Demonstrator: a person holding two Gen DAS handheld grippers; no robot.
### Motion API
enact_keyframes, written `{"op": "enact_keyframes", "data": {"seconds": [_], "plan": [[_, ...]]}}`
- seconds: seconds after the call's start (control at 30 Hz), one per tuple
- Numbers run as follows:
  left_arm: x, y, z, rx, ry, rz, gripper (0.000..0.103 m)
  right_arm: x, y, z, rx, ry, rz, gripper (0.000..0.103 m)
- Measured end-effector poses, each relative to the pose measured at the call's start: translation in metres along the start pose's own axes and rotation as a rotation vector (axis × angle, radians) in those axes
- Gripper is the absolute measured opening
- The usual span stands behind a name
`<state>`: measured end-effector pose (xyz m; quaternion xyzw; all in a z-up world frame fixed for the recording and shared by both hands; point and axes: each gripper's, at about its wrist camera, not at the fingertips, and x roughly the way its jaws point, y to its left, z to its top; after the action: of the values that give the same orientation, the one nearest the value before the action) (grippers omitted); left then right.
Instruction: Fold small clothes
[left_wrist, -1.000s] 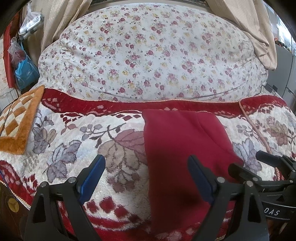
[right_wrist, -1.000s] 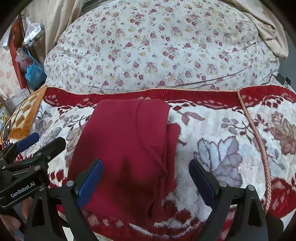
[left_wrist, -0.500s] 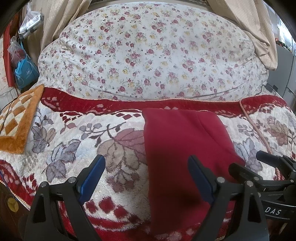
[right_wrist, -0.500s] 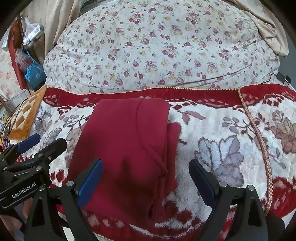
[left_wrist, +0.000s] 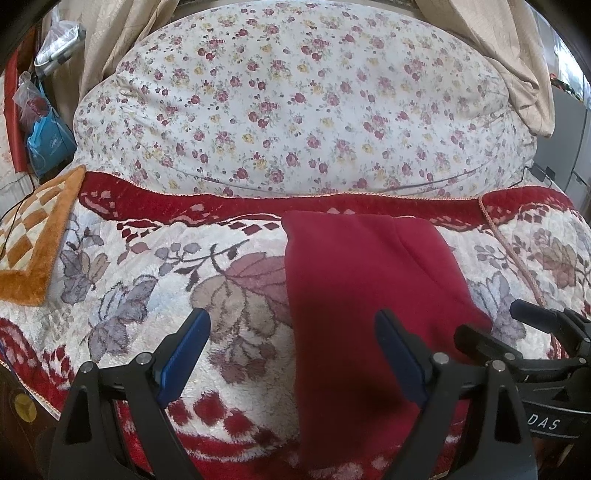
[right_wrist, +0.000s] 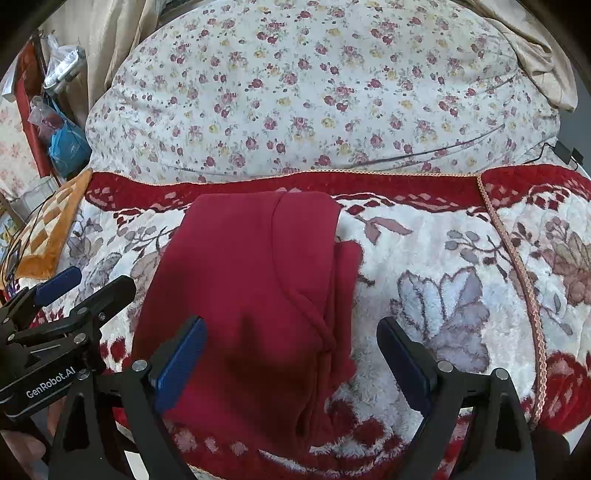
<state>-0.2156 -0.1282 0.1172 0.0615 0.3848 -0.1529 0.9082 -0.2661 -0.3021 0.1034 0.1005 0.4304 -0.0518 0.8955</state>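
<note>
A dark red garment (left_wrist: 362, 295) (right_wrist: 243, 280) lies folded lengthwise in a long strip on the plush red-and-white blanket (left_wrist: 155, 280) (right_wrist: 443, 258). A second layer shows along its right edge. My left gripper (left_wrist: 291, 347) hovers open over the garment's left edge, nothing between its blue pads. My right gripper (right_wrist: 291, 354) stands open above the garment's right side near the front, touching nothing. Each gripper shows in the other's view: the right one (left_wrist: 517, 332) at the right, the left one (right_wrist: 74, 288) at the left.
A big floral quilt (left_wrist: 295, 103) is heaped behind the blanket. An orange checked cushion (left_wrist: 33, 247) lies at the left. Bags (left_wrist: 48, 140) and a curtain (left_wrist: 96, 48) stand at the far left. A cable and plug (left_wrist: 539, 171) sit at the right.
</note>
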Motion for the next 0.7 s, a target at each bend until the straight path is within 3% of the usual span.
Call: {"op": "enact_keyframes", "data": {"seconds": [0.7], "plan": [[0.008,0.0019,-0.0001,0.003,0.013,-0.003,0.089,0.0067,0.0035,0.0003,-0.004,0.021,-0.003,0.096]]}}
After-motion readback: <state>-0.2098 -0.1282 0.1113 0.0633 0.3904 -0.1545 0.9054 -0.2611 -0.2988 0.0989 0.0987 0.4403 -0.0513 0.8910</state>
